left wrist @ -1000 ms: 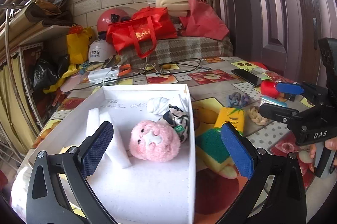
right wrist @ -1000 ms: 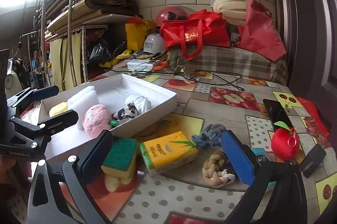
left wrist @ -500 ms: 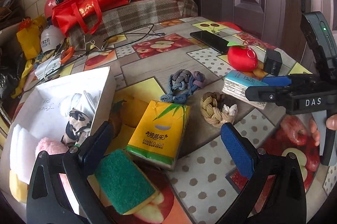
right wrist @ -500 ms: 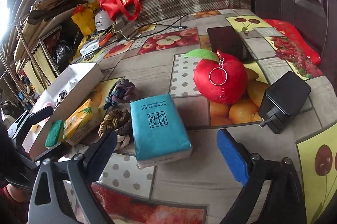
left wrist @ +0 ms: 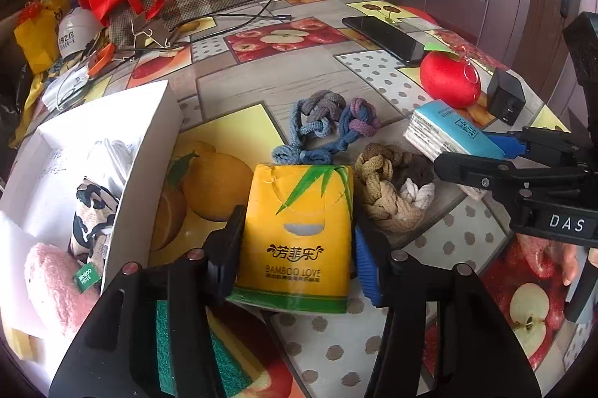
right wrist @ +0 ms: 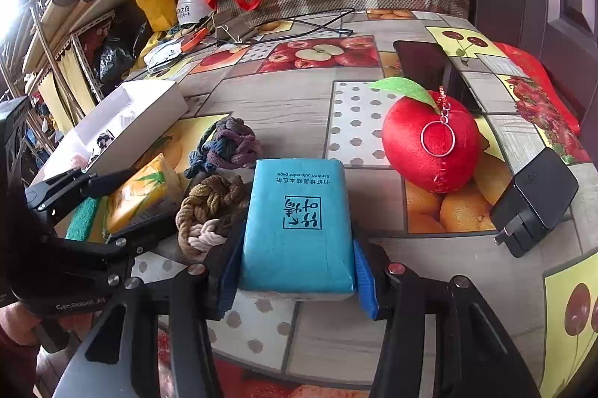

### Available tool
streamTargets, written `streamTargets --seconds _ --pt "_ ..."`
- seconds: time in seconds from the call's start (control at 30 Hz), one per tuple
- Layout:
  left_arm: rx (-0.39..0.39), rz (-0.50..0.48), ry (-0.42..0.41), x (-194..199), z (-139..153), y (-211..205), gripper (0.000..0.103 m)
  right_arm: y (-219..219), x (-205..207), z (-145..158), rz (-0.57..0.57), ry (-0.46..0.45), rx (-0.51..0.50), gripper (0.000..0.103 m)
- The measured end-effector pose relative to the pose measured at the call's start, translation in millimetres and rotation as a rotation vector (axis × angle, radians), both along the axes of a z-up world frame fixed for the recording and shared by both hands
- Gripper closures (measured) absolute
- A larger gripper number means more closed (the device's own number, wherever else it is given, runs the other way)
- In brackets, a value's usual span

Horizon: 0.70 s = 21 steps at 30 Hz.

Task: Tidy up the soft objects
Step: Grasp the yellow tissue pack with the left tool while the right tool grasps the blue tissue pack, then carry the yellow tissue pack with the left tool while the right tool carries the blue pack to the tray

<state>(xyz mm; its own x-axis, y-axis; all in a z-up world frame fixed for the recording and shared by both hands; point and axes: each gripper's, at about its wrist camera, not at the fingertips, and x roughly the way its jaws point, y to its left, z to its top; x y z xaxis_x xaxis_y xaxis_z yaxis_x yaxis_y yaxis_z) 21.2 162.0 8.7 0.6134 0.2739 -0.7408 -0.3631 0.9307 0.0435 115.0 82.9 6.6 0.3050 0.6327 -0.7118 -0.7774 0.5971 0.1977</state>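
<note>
Both grippers are closing on tissue packs at once; pickup step under way, box waiting at the left.

Left gripper is narrowing around the yellow pack, pads touching both its sides. Right gripper is doing likewise on the blue pack, pads against its flanks.

Both packs are lying on the table. Next, I judge: finishing the squeeze gently, then lifting toward the box.
</note>
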Motion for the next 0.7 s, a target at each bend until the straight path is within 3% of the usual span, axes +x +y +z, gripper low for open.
streamTargets --seconds 0.17,0.27,0.4,0.57,0.7 --pt "0.087 -0.003 -0.095 -13.3 14.5 -15.6 0.053 -21.5 6.7 8.6 -0.076 0.01 0.109 0.052" --pt "0.111 -0.013 -0.194 -29.0 25.2 -27.3 0.053 -30.9 -4.7 20.0 -0.095 -0.064 0.164 0.052" --pt "0.225 -0.01 -0.355 -58.7 41.0 -51.0 0.053 -44.6 -28.2 37.3 -0.126 -0.219 0.239 0.052" --pt "0.228 -0.017 -0.405 -79.7 46.1 -61.0 0.053 -44.9 -65.4 49.4 -0.096 -0.397 0.254 0.052" --pt "0.194 0.002 -0.407 -84.7 47.0 -53.5 0.053 -39.3 -85.9 51.7 -0.038 -0.448 0.24 0.052"
